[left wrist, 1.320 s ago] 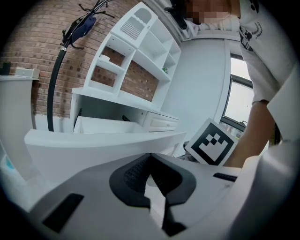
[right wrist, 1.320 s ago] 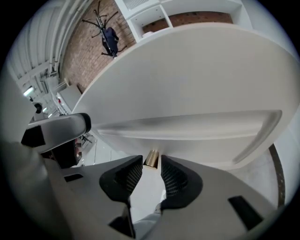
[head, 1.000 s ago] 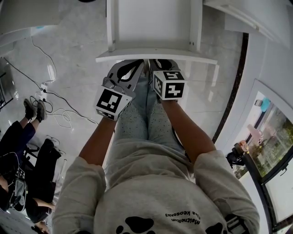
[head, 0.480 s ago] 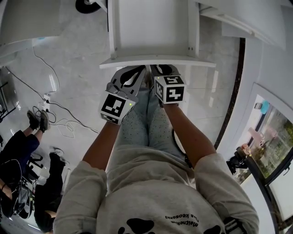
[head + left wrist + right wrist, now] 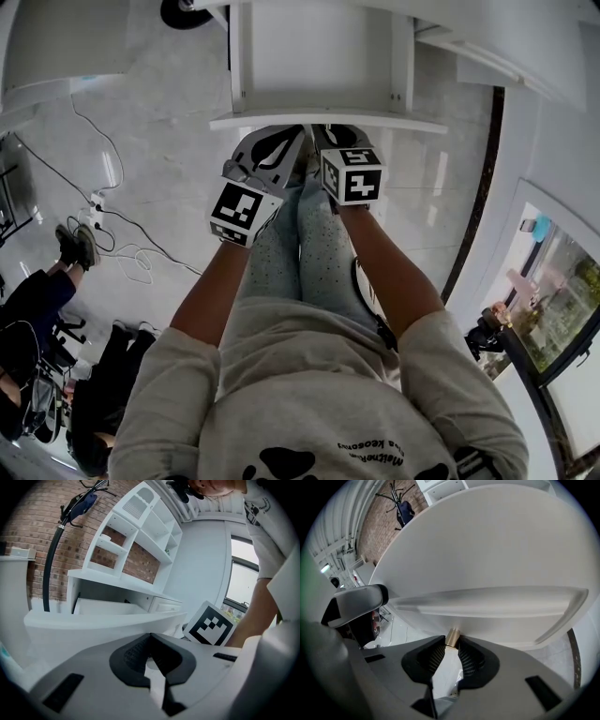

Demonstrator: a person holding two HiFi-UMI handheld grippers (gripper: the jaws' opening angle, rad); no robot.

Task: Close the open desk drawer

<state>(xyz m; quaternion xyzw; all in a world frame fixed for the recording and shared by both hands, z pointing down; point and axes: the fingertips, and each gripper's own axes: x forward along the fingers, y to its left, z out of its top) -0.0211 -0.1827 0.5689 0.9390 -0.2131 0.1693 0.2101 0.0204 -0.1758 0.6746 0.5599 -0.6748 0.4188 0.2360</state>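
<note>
The white desk drawer (image 5: 319, 56) stands pulled out, its front panel (image 5: 328, 121) facing me above my knees. My right gripper (image 5: 325, 134) reaches up under that panel. In the right gripper view its jaws (image 5: 451, 645) are closing on the small brass knob (image 5: 452, 637) of the drawer front (image 5: 487, 573), and both pads touch the knob. My left gripper (image 5: 292, 138) sits just left of it against the panel's lower edge. In the left gripper view its jaws (image 5: 150, 637) are shut with nothing between them, below the drawer front (image 5: 103, 623).
The white desk with shelves (image 5: 136, 541) stands behind the drawer, with a coat stand (image 5: 70, 513) by the brick wall. My legs (image 5: 300, 253) are under the drawer. Cables (image 5: 122, 244) and a seated person (image 5: 37, 309) are at the left, a glass wall (image 5: 553, 281) at the right.
Both grippers and the drawer front have moved together a little toward the desk. More of the desk edge shows at the top of the head view.
</note>
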